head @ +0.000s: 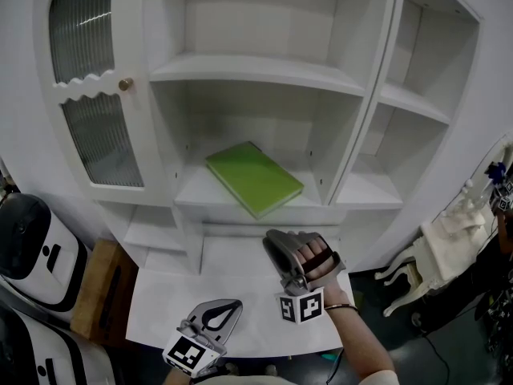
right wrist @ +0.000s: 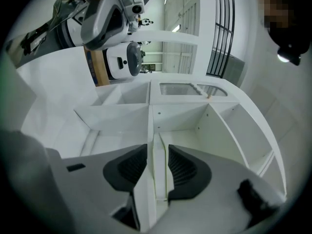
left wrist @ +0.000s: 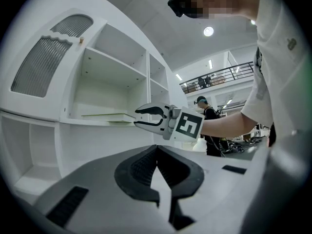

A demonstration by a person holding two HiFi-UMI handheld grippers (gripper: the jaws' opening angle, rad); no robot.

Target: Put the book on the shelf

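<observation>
Left gripper [head: 231, 306] hangs closest to the person, in front of the cabinet [head: 365, 95] and over the cabinet's low white ledge [head: 232, 267]. Its jaws are closed tip to tip with nothing between them.

Right gripper [head: 274, 241], carried in a hand [head: 319, 261], sits nearer the cabinet, just below and in front of the cabinet's middle shelf [head: 196, 192]. Its jaws stand apart and empty. Through the gap, the right gripper view shows only a white upright of the cabinet.

Next comes the green book [head: 255, 177], lying flat on that middle shelf in the cabinet's centre bay. It is turned at an angle to the shelf's front, with its near corner reaching the front edge. Neither gripper touches it. In the left gripper view it shows edge-on as a thin pale slab just past the right gripper's tips.

Further back, on the cabinet's left side, there is a door [head: 96, 135] with ribbed glass panes and a small round knob [head: 126, 84]. On the cabinet's right side run narrower side shelves [head: 409, 103].
</observation>
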